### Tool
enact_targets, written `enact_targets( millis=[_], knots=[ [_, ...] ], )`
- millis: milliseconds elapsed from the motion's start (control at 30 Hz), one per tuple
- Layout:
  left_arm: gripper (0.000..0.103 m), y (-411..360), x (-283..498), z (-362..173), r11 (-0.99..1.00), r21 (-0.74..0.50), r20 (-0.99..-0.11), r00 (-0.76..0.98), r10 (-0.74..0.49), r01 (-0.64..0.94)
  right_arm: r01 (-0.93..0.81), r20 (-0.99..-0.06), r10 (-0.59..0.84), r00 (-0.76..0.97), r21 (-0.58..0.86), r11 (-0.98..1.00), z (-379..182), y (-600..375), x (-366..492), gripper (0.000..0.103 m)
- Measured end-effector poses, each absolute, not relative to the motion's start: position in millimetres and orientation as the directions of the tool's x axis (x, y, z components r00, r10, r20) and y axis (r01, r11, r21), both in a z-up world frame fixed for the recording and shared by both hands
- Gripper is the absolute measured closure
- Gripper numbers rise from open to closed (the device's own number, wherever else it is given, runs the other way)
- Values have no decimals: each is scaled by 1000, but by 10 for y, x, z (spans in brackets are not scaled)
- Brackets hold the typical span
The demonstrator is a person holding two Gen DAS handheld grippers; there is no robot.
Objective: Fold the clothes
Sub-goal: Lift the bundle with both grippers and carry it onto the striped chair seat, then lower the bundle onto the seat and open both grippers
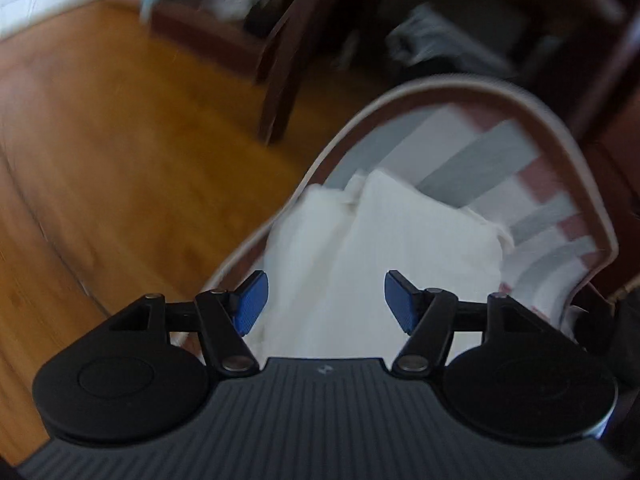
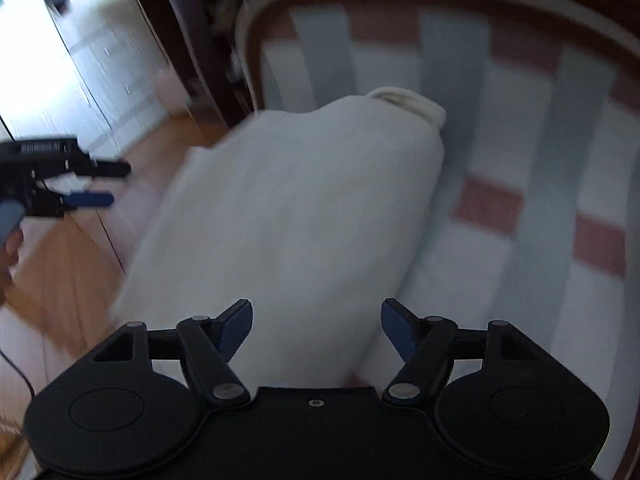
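A white folded garment (image 1: 400,240) lies on a table covered with a grey, white and reddish striped cloth (image 1: 500,152). In the left wrist view my left gripper (image 1: 326,304) hovers over the garment's near end, open, and its blue pads (image 1: 252,304) hold nothing. In the right wrist view the garment (image 2: 300,208) stretches away as a long pale bundle with a rolled end at the far side. My right gripper (image 2: 316,328) stands open above its near part, with nothing pinched. The left gripper (image 2: 110,184) shows at the left edge, off the table side over the floor, with its jaws apart.
The table's brown and white rim (image 1: 360,120) curves around the cloth. An orange wooden floor (image 1: 120,140) lies to the left. Dark wooden furniture legs (image 1: 280,80) stand beyond the table. A bright tiled area (image 2: 60,60) and a hand (image 2: 10,248) are at the left.
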State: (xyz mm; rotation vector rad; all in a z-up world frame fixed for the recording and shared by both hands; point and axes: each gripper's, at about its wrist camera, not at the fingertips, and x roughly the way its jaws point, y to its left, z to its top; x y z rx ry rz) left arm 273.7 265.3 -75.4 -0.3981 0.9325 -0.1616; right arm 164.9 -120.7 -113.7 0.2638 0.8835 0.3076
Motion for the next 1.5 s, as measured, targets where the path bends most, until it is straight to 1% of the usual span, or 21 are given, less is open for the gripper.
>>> enact_targets(
  millis=[100,200,267,333,367,467,600,667,767,800,833,867,900,933,1000,1033,1100,1300,1367,1433,1500],
  knots=[
    [39,2681,2590,-1097,906,-424,-746,567,-350,0,-173,-718,466,517,446,878,-1346,-1419,1597,27],
    [38,2656,2398,-1271,957,-291,-789,562,-248,14,-195,-712,532,459,503,842,-1392,-1540,1644,27],
    [24,2687,2302,-1306,971,-238,-790,583,-190,-5,-214,-703,563,434,527,823,-1375,-1541,1709,27],
    [18,2715,2274,-1301,986,-145,-823,564,-71,-87,-219,-692,577,434,540,813,-1320,-1463,1673,23],
    [18,2737,2246,-1272,981,-156,-822,567,-63,-117,-218,-686,580,438,545,809,-1300,-1426,1666,21],
    [22,2836,2107,-1167,936,-303,-782,608,-138,-177,-183,-684,598,419,581,793,-1356,-1328,1760,17],
    [19,3044,1676,-1267,765,-610,-655,674,-341,-206,-101,-655,671,347,686,721,-1538,-1219,1709,17],
    [19,3065,1603,-1462,677,-702,-621,655,-430,-222,-77,-642,697,320,715,695,-1617,-1142,1686,17],
    [19,3031,1698,-1774,588,-766,-598,621,-507,-258,-173,-641,679,358,669,723,-1611,-922,1696,15],
    [14,3014,1744,-1834,564,-785,-578,630,-519,-255,-193,-646,671,365,652,733,-1604,-846,1733,17],
    [11,3005,1811,-1864,539,-802,-558,649,-518,-259,-204,-653,666,361,642,739,-1604,-775,1772,38],
    [19,2997,1908,-1880,526,-804,-560,651,-513,-277,-212,-653,672,349,643,736,-1600,-727,1816,45],
    [34,2967,1985,-1842,547,-789,-577,641,-506,-278,-200,-628,705,330,683,702,-1589,-754,1844,57],
    [57,2926,2047,-1777,581,-769,-595,631,-497,-268,-167,-577,753,316,748,643,-1576,-833,1848,63],
    [66,2841,2003,-1491,687,-704,-605,657,-449,-179,-119,-485,821,301,835,537,-1534,-975,1840,68],
    [74,2799,1895,-1357,737,-661,-610,675,-415,-144,-129,-473,828,301,840,527,-1490,-1020,1810,69],
    [79,2727,1628,-1193,804,-579,-632,697,-339,-135,-178,-502,826,258,815,551,-1469,-1036,1762,69],
    [79,2632,994,-1319,869,-401,-715,692,-98,-290,-292,-622,772,130,720,629,-1561,-942,1648,72],
    [79,2700,992,-1355,862,-388,-728,683,-68,-328,-308,-628,766,139,708,636,-1471,-951,1622,66],
    [79,2759,988,-1267,863,-399,-694,717,-63,-310,-377,-682,716,147,631,678,-1283,-893,1558,60],
    [79,2744,989,-1087,883,-401,-641,763,-81,-243,-464,-730,663,167,535,706,-1049,-837,1482,60]
  ],
)
